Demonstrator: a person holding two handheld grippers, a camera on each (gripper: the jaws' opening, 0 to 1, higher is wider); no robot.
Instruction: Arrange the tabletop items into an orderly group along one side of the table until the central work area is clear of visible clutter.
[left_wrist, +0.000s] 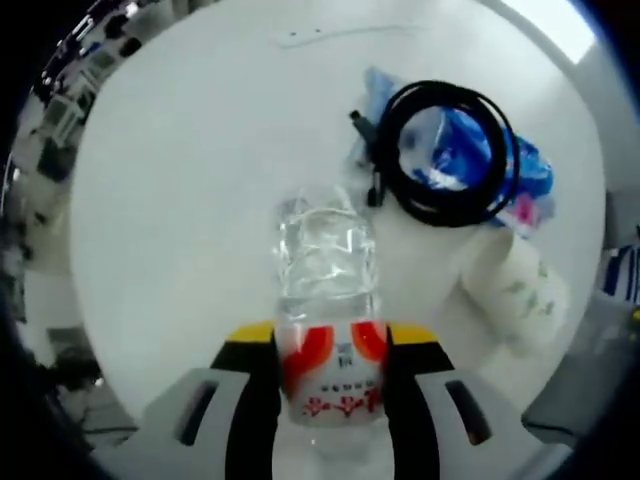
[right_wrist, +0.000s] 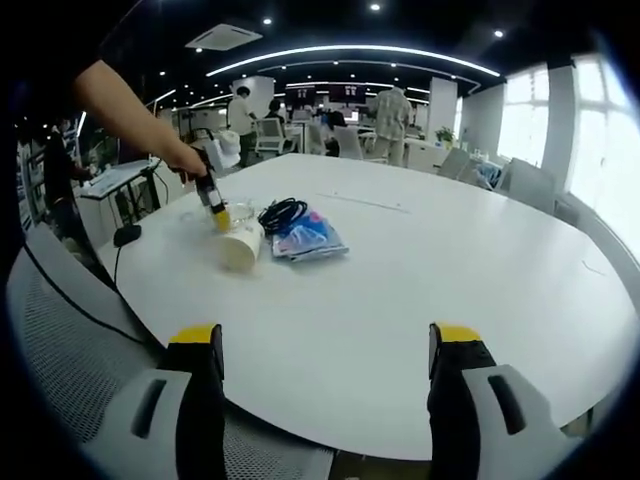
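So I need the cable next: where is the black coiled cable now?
In the left gripper view the black coiled cable lies on the blue packet, up and right of the clear bottle, near the white cup.

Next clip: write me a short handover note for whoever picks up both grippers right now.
Left gripper: shut on the clear water bottle, held over the white table beside the grouped things.
Right gripper: open, holding nothing, hovering at the near table edge.
Grouped at one side: black coiled cable lying on the blue packet, white cup on its side next to them.
Done: the middle of the table looks bare.
Left: set the bottle down by the group; perhaps stand the cup up.
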